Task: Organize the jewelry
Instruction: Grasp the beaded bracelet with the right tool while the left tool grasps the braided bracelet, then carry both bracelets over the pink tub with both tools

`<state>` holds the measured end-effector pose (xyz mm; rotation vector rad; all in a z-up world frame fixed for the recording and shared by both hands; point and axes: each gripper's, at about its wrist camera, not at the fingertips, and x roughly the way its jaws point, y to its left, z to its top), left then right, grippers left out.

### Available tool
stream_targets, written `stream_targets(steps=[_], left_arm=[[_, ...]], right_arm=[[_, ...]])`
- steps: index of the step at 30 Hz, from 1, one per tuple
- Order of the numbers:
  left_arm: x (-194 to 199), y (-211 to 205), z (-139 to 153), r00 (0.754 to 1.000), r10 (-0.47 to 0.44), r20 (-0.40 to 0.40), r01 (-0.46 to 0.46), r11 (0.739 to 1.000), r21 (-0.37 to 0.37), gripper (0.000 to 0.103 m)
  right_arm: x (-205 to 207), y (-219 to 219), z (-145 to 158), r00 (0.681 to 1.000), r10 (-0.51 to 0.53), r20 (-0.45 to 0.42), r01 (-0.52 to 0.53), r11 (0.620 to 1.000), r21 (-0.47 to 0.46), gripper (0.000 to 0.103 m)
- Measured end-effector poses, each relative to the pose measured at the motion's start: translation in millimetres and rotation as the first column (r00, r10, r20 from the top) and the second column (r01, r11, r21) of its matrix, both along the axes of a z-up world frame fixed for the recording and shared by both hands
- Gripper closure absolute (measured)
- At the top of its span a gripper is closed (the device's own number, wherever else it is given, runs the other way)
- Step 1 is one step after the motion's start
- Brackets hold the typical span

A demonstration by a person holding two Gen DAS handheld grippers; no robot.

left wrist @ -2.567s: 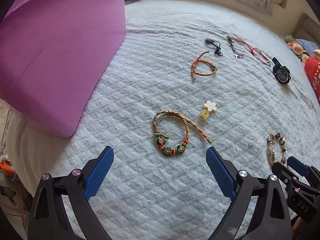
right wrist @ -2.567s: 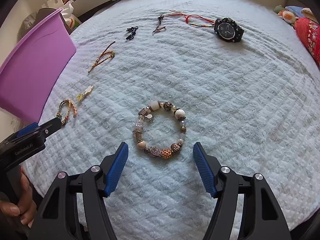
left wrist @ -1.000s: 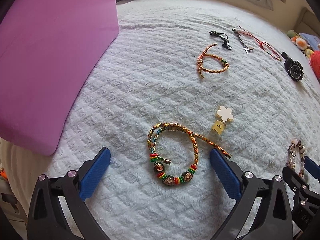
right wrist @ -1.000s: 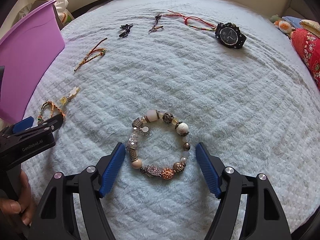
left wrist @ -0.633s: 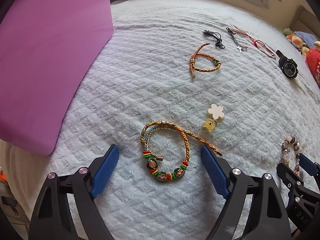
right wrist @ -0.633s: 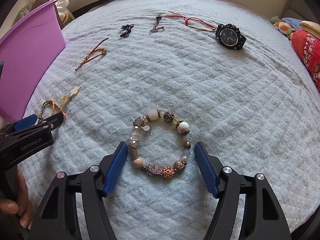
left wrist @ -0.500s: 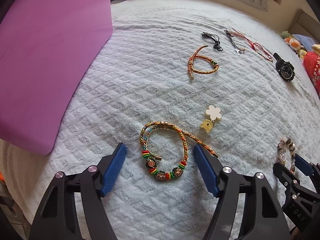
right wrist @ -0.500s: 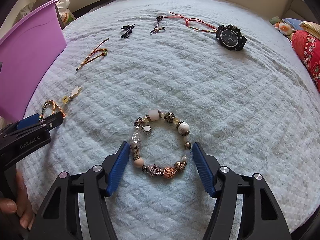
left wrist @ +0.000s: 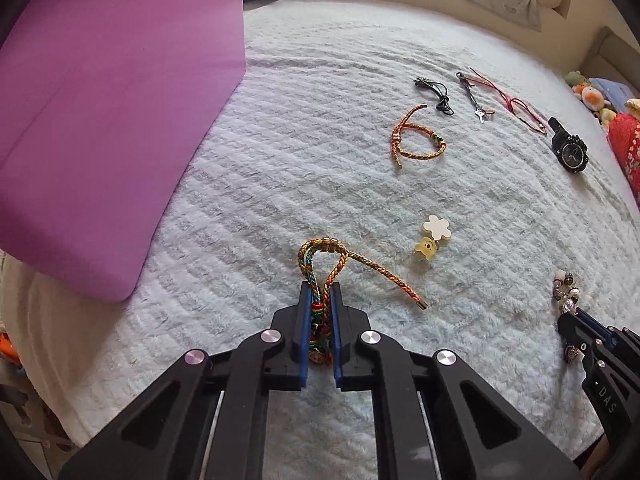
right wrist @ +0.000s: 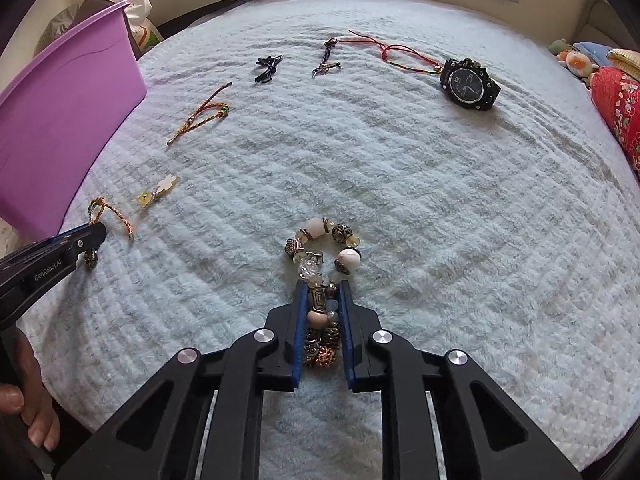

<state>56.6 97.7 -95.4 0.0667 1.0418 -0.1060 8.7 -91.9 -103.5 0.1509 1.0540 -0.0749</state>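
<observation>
A multicoloured braided bracelet (left wrist: 325,243) with red, yellow and green beads lies on the pale blue blanket (left wrist: 280,160). My left gripper (left wrist: 320,286) is closing, and its blue pads squeeze the beaded end into a narrow loop. The loose tail trails off to the right. In the right wrist view a chunky bracelet (right wrist: 316,229) of white, bronze and metal beads sits pinched between the closing pads of my right gripper (right wrist: 323,284). Its far half bulges out past the fingertips. The left gripper (right wrist: 94,236) shows at that view's left edge.
A purple bin (left wrist: 100,100) stands at the left. Farther out on the blanket lie an orange braided bracelet (left wrist: 416,140), a bear and flower charm (left wrist: 432,238), a black cord (left wrist: 434,90), a red string (left wrist: 516,104) and a black watch (right wrist: 468,84). Soft toys (right wrist: 576,60) line the right edge.
Both grippers have gone from wide open around their bracelets to clamped on them. Each bracelet has been squeezed from a round ring into a thin loop. Neither hand has shifted noticeably.
</observation>
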Motion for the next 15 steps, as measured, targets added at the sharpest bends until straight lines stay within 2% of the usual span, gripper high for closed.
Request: stream_targets(steps=[8,15], left_arm=[[-11,6,10,1.0,0.01,0.003,-0.01,1.0,-0.023,0.094],[-20,8,30,1.0,0.006,0.029,-0.005,0.999,-0.046,0.094]], right_arm=[[-8,-9,10,1.0,-0.011,0.027,0.011,1.0,0.028,0.091],[-15,-16,25,0.998,-0.024,0.057,0.021,0.999,0.044,0.091]])
